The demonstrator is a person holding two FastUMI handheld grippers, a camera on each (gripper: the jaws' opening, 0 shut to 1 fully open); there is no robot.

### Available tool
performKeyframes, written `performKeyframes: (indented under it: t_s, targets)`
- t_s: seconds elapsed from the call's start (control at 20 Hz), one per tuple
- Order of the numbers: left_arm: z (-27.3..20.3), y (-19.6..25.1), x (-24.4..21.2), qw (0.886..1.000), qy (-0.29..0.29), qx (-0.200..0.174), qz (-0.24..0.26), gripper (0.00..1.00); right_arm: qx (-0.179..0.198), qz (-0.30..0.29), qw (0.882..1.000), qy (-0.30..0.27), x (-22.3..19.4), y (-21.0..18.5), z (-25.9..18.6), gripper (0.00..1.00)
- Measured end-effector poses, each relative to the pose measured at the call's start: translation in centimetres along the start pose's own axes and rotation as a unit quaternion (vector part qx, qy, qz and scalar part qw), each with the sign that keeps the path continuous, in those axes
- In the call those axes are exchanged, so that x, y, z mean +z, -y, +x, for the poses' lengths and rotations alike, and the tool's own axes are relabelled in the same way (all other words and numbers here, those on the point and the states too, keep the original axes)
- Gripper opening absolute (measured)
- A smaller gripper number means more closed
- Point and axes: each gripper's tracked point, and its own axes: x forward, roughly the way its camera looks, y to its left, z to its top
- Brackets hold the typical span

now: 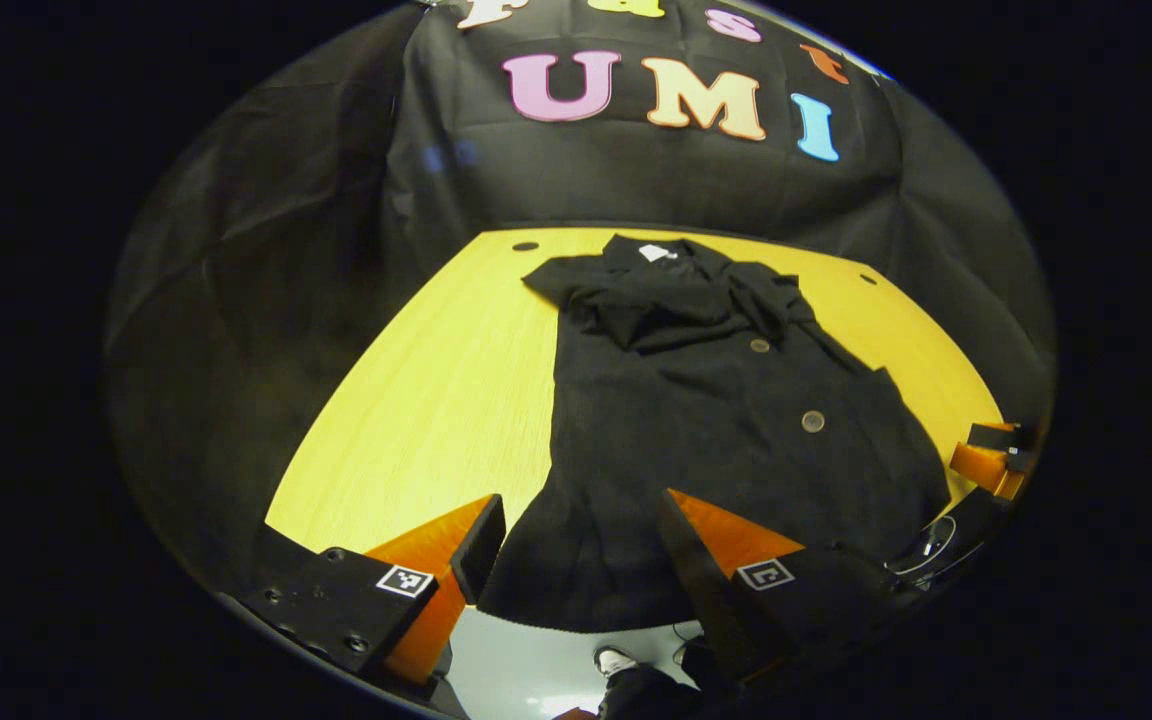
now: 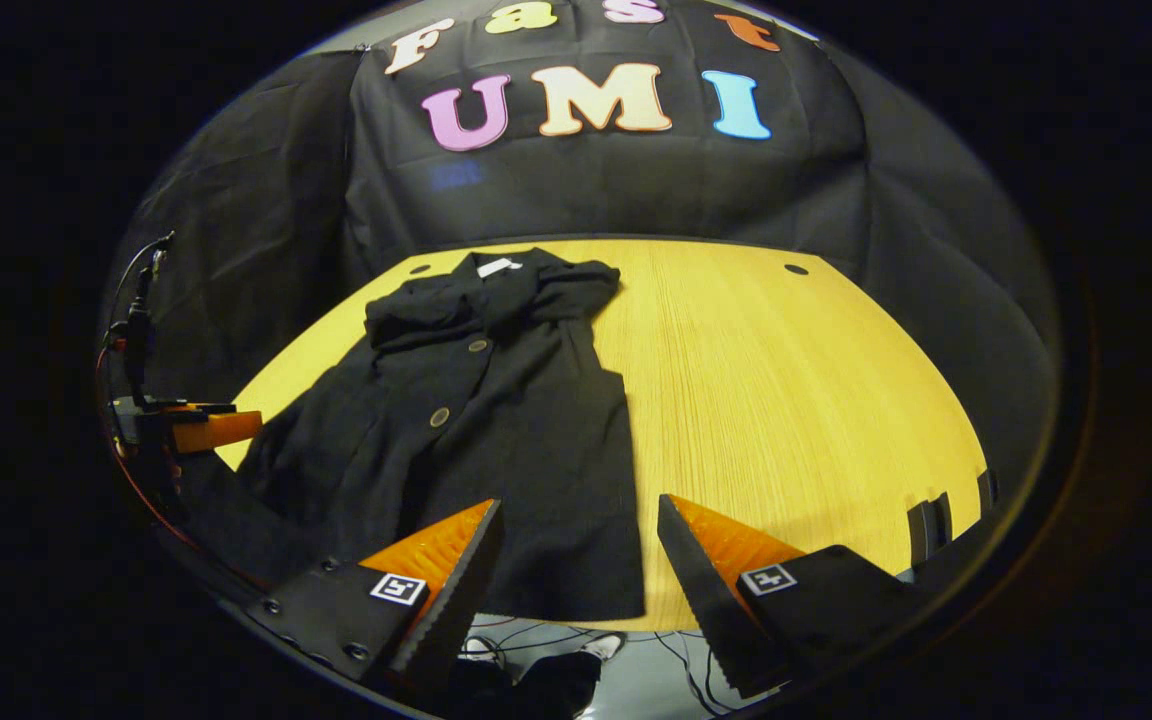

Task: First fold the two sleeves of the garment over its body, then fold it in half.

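A black buttoned garment [image 1: 706, 420] lies flat on the yellow table [image 1: 436, 400], collar with a white label [image 1: 653, 252] at the far end. Both sleeves lie bunched across its upper chest [image 1: 676, 310]. My left gripper [image 1: 576, 540] stands open over the hem near the table's front edge, nothing between its fingers. In the right gripper view the garment [image 2: 496, 440] fills the table's left half. My right gripper [image 2: 576, 545] is open above the hem's right corner. The left gripper [image 2: 196, 425] shows at the far left, the right gripper [image 1: 986, 460] at the far right.
Bare tabletop [image 2: 786, 400] stretches right of the garment. Small dark holes [image 2: 795, 269] mark the table's far corners. Below the front edge are grey floor, cables and a person's shoes [image 1: 616, 660]. Black cloth walls close the booth behind and on both sides.
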Motion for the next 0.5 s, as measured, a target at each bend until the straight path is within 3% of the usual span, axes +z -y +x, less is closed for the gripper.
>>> performKeyframes:
  t_s: [0.1,0.15,0.35,0.45,0.5]
  targets:
    - [0.3,-0.5,-1.6,1.000,-0.014,-0.003,-0.005,0.94,-0.010,0.000,1.000,-0.019,-1.2,0.0,0.7,0.93]
    - [0.6,-0.6,-2.4,1.000,-0.024,-0.006,-0.009,0.94,-0.015,-0.001,0.999,-0.030,-1.9,-0.1,1.2,0.98]
    - [1.2,-0.6,-4.8,0.998,-0.053,-0.016,-0.020,0.94,-0.034,-0.012,0.996,-0.077,-4.5,-0.3,2.4,0.98]
    - [1.1,-0.4,-4.7,0.999,-0.040,-0.025,-0.001,0.91,-0.040,-0.003,0.996,-0.081,-4.4,-0.2,2.4,0.99]
    - [0.9,-0.4,-5.2,0.999,-0.044,-0.026,0.008,0.94,-0.039,0.006,0.995,-0.087,-4.5,-0.3,2.3,0.96]
